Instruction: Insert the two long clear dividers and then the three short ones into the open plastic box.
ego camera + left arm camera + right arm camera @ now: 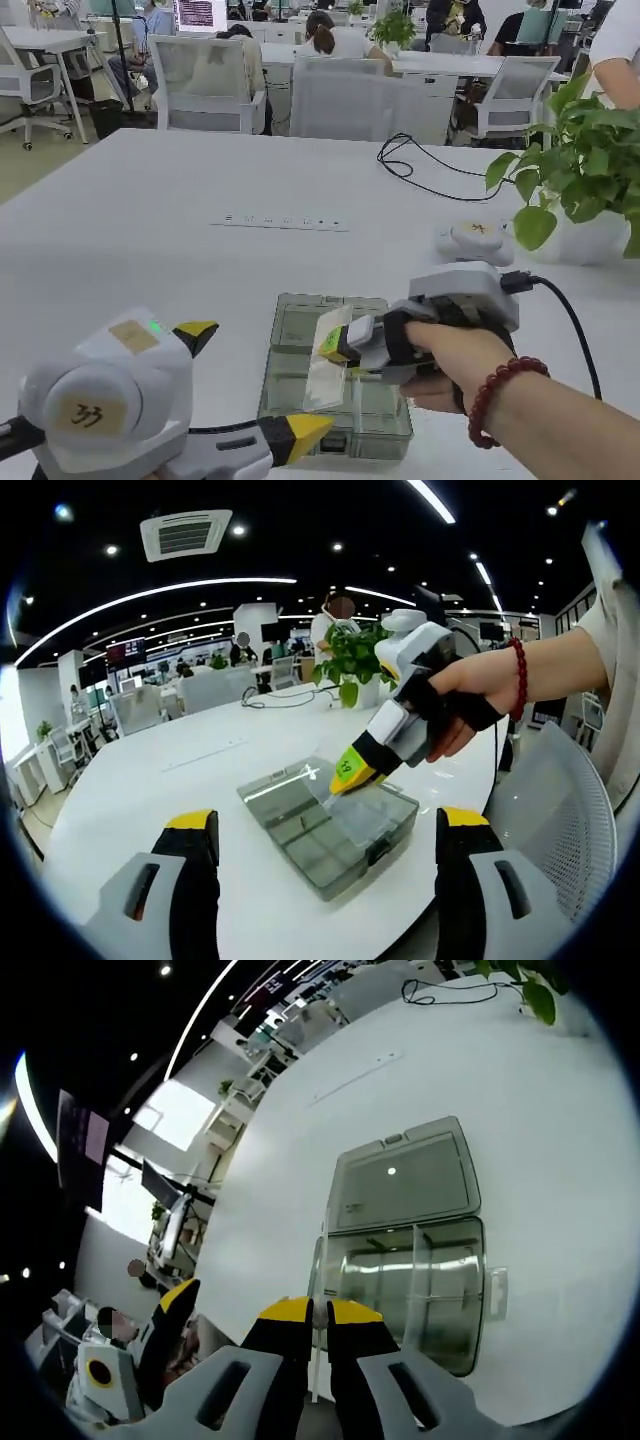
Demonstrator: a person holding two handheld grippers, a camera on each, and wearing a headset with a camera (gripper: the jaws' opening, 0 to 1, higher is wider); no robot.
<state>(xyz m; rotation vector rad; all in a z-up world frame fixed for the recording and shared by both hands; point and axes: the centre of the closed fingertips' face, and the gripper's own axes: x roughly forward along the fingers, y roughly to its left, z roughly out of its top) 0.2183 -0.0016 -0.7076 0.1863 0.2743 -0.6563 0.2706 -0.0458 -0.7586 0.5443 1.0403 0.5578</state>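
While the clear divider [326,380] is being held tilted over the open plastic box [385,442], which is lying on the white table [150,230] with its lid [300,318] folded out flat on the far side, the sheet is being pinched at one thin edge by the closed jaws of the right gripper [336,350]. The left gripper [250,380] is being held at the near side of the box, jaws wide apart with nothing between them. The divider is being judged light, thin, stiff yet springy, and slippery between hard pads. It is probably best taken near the middle of its upper edge, so that both ends are being lowered level into the wall slots. In the right gripper view an upright clear strip [415,1280] is being seen inside the box, perhaps a divider already seated, though this cannot be told surely. A potted plant [580,170], a black cable [420,172], a power strip [280,222] and a small white device [475,240] are lying well apart, so nothing but the box's own walls is being put in the way.
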